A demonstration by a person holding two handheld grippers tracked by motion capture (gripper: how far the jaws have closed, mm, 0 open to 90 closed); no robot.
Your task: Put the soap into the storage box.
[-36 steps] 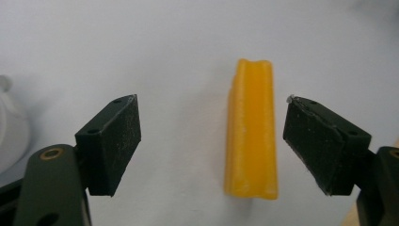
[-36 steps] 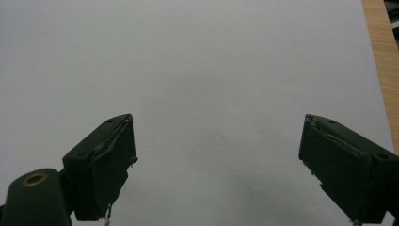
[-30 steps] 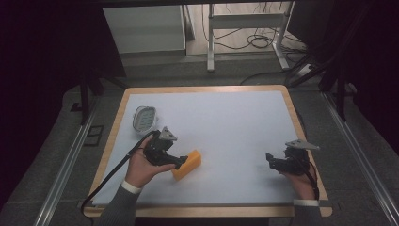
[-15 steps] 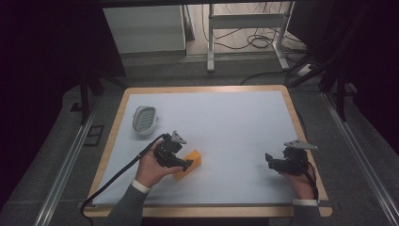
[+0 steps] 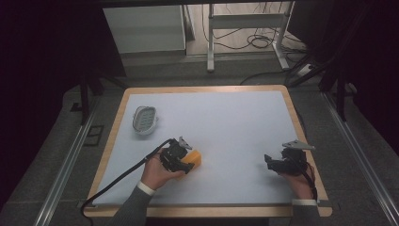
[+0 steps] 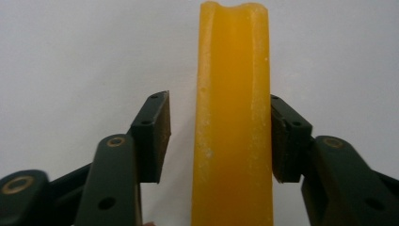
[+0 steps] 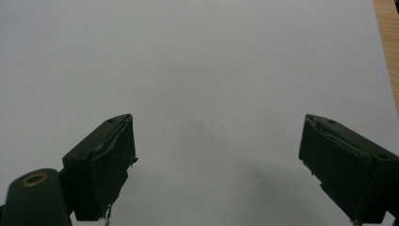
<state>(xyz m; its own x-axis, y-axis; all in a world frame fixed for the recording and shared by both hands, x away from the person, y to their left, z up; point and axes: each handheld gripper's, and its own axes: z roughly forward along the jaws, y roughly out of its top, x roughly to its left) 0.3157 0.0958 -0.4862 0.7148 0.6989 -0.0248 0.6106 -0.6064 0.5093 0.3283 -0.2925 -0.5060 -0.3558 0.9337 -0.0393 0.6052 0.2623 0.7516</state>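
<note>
A yellow bar-shaped block point(image 5: 195, 160) lies on the white mat point(image 5: 235, 117) at front left. My left gripper point(image 5: 181, 162) reaches it from the left, jaws either side of it. In the left gripper view the block point(image 6: 233, 117) stands between the jaws of the left gripper point(image 6: 217, 101); the right pad point(image 6: 282, 136) touches it, the left pad point(image 6: 157, 136) stands a small gap off. My right gripper point(image 5: 269, 161) rests at front right, far from the block. In its own view the right gripper point(image 7: 216, 122) is wide open over bare mat.
A small grey oval dish point(image 5: 144, 118) with a ribbed inside sits at the mat's left edge. The mat covers a wooden table whose rim point(image 5: 207, 88) shows all round, also as a wooden strip point(image 7: 388, 47). A black cable point(image 5: 122, 176) trails off the front left.
The left hand and gripper have shifted a little to the right, with the yellow block staying at the jaws. The right gripper has stayed where it was.
</note>
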